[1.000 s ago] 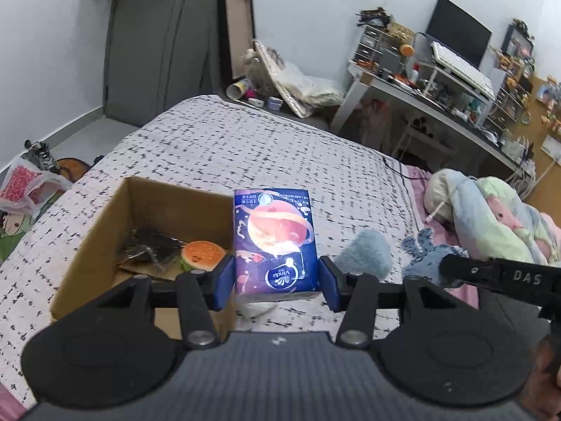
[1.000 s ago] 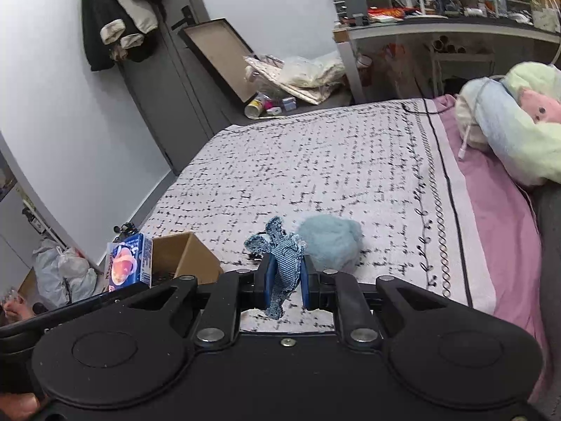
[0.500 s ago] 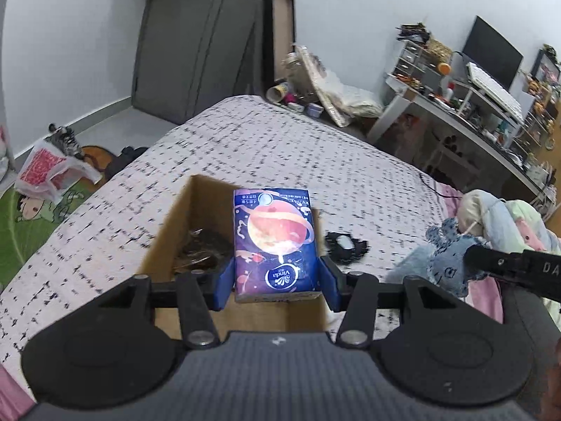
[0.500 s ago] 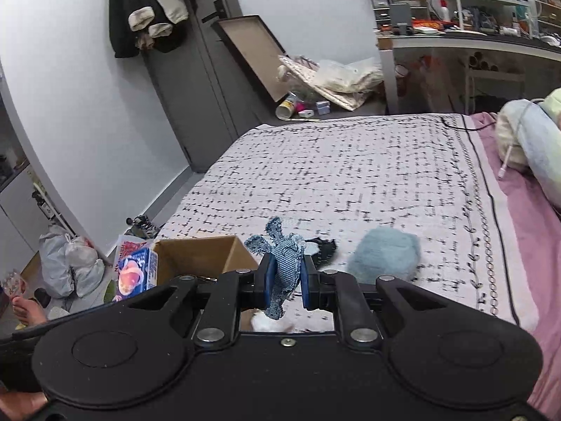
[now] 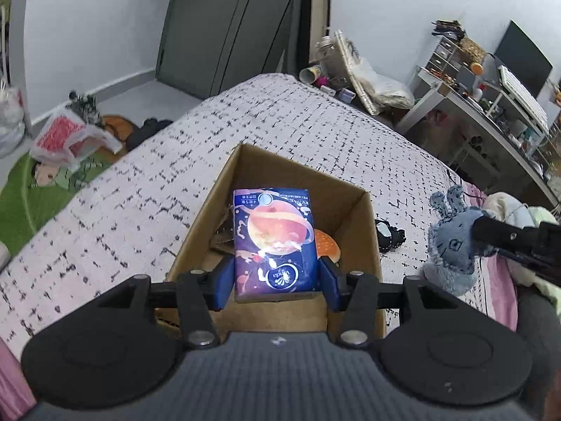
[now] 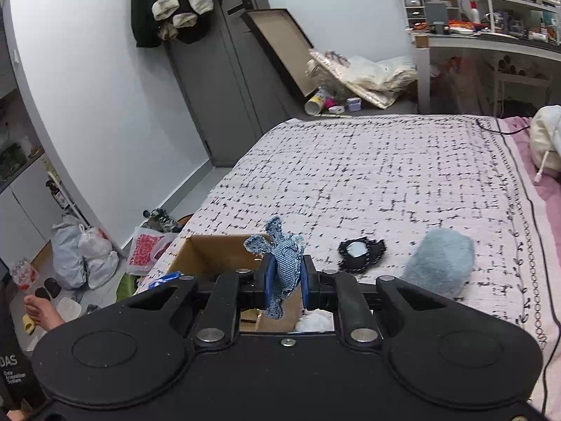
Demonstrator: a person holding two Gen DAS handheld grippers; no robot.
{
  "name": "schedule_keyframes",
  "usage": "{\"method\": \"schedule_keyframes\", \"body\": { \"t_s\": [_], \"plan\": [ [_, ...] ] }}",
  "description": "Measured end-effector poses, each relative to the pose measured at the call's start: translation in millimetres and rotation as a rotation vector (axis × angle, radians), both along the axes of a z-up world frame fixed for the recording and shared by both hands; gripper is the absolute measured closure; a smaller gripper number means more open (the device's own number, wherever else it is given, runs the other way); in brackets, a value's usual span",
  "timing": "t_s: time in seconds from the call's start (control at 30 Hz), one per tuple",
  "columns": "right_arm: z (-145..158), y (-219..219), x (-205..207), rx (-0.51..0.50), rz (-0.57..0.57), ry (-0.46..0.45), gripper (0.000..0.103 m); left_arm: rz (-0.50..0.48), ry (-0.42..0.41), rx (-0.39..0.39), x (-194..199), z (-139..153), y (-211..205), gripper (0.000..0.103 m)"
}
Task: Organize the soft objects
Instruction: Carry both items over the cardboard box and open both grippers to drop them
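Blue pads of the left gripper (image 5: 276, 282) press both sides of a tissue pack (image 5: 275, 242), its fingers spread about as wide as the pack and clenched on its lower end, holding it above the open cardboard box (image 5: 224, 189) on the bed. The pack is deep blue with a large orange ringed planet printed on it, seen upside down from this camera; a white round logo sits near its lower edge, and the small print along its far edge is too fine to read. Beside the pack, inside the box at its right, shows part of an orange, dotted soft toy (image 5: 326, 247). The right gripper (image 6: 284, 282) has its fingers drawn nearly together, grasping a denim plush bunny (image 6: 284, 263) with frayed ears and a stitched face, held in the air over the near corner of the box. White letters "DAS" can be read at the left edge of the right wrist view. Farther out on the patterned bedspread (image 6: 385, 175) lie a black fabric piece with a white centre (image 6: 361, 251), just right of the box, and a fluffy light-blue ball (image 6: 438, 263) further right.
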State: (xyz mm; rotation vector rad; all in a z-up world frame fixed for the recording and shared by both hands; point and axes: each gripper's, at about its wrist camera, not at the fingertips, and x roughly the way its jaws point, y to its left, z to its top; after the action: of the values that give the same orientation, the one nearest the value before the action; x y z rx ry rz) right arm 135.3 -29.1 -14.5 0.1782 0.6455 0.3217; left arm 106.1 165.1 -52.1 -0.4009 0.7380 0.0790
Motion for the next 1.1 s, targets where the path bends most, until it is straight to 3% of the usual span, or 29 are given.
{"method": "schedule_keyframes", "body": {
  "t_s": [0.23,0.37,0.57,0.83,0.93,1.0,1.1],
  "plan": [
    [2.1,15.3,0.4,0.016,0.03,-0.004,0.087,0.04,0.01,0.042,3.8,-3.9,2.1,0.049],
    [2.9,21.5,0.8,0.022,0.05,-0.004,0.087,0.048,-0.013,0.045,-1.1,1.4,0.7,0.038],
    [2.2,29.6,2.3,0.035,0.067,0.011,0.087,0.063,-0.038,0.08,-7.2,9.2,-1.7,0.034],
    [3.0,46.9,9.8,0.054,0.129,0.033,0.086,0.078,-0.021,0.061,-6.5,8.7,3.4,0.029],
    [3.0,52.4,12.0,0.027,0.151,0.045,0.077,0.077,-0.01,0.058,-6.4,8.5,4.8,0.028],
    [2.8,51.0,10.8,0.023,0.149,0.047,0.053,0.089,-0.003,0.059,-6.6,8.5,6.5,0.025],
    [1.4,44.9,9.9,0.021,0.134,0.06,0.049,0.099,-0.001,0.057,-7.7,8.2,8.6,0.023]
  ]
}}
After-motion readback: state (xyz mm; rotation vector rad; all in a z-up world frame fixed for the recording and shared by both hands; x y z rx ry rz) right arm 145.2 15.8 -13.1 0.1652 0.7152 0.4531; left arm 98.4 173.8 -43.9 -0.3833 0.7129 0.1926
